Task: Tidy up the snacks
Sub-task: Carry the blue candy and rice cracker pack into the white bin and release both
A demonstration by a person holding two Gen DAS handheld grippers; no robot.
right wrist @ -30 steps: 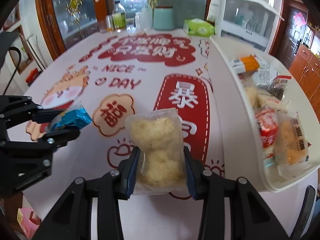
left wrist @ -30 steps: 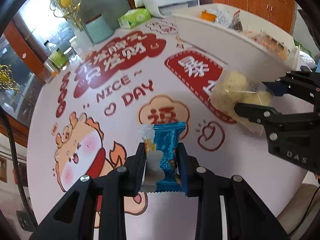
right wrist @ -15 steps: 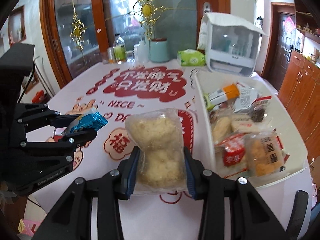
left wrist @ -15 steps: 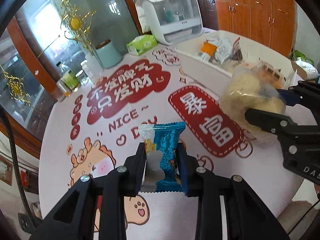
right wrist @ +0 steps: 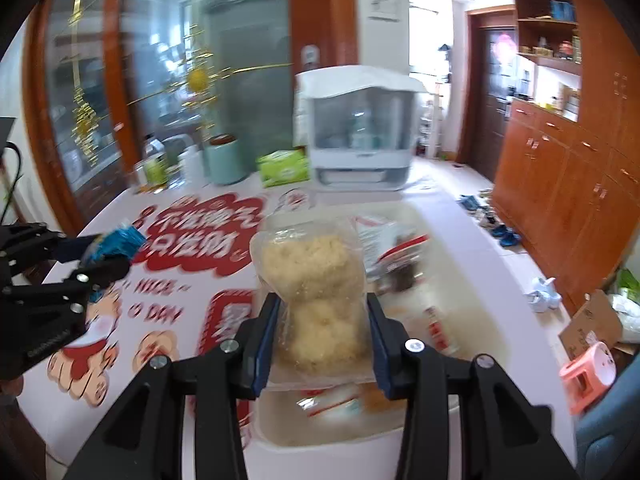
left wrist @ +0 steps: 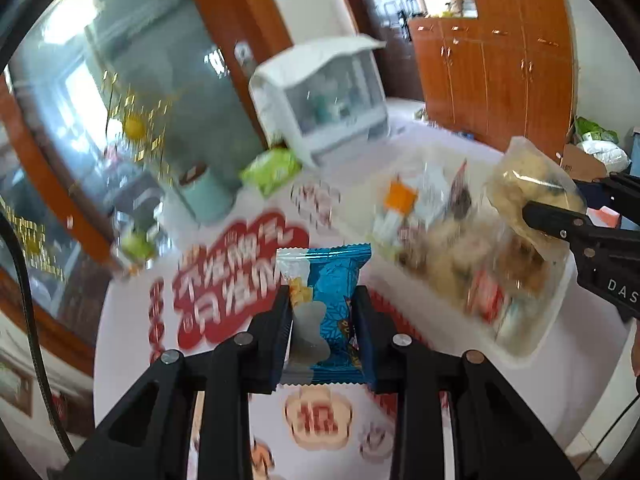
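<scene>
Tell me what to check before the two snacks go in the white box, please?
1. Left gripper shut on the blue snack packet: ok.
2. Right gripper shut on the clear bag of yellow snacks: ok.
3. Clear bag above the white bin: ok.
4. Blue packet above the bin: not ok, it hangs over the tablecloth.
5. Free space in the bin: cannot tell, blurred.
6. Grippers apart from each other: ok.
</scene>
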